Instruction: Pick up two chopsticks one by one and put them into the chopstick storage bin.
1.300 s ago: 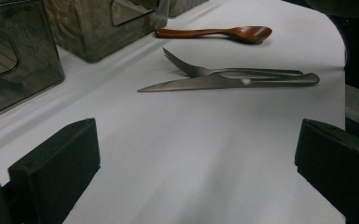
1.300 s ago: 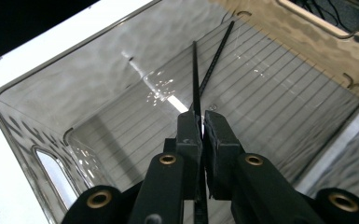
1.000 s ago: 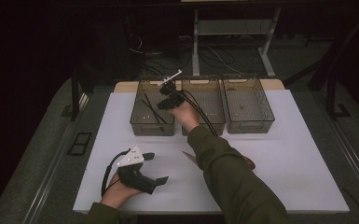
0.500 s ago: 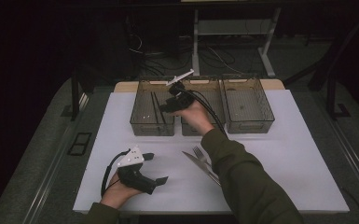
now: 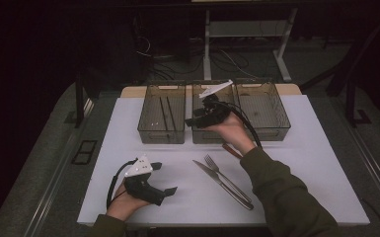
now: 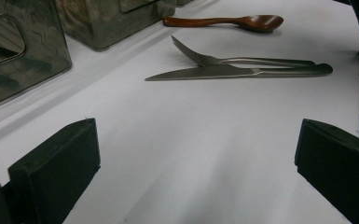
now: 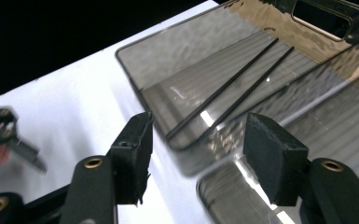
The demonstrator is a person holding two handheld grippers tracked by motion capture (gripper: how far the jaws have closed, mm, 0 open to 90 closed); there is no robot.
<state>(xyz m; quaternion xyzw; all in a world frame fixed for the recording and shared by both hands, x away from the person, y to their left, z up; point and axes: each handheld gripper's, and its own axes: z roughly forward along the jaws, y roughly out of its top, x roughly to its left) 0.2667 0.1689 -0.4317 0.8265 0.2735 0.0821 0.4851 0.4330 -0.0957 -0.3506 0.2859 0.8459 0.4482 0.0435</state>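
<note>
My right gripper [image 5: 192, 122] hovers over the middle clear bin [image 5: 212, 136], pointing left toward the left bin [image 5: 160, 129]. Its jaws have just been opening and stand apart with nothing between them [image 7: 198, 140]. Two black chopsticks [image 7: 228, 88] lie in the left bin below. My left gripper [image 5: 165, 177] rests at the table's front left, open wide [image 6: 196, 154]. A knife [image 5: 222, 185], a fork [image 5: 227, 177] and a wooden spoon [image 5: 232, 150] lie on the white table; the right sleeve partly covers the spoon. The left gripper view shows the knife [image 6: 233, 72], fork [image 6: 242, 59] and spoon [image 6: 224, 21] ahead.
A third clear bin [image 5: 262, 129] stands at the back right. The white tabletop [image 5: 316, 163] has free room on the right side and in front of the bins. Dark floor, cables and a table frame lie beyond the far edge.
My right gripper has moved right and slightly up, from the left bin to above the middle one, and its jaws have opened. The arm's shift uncovered the fork and knife. The left hand stayed put.
</note>
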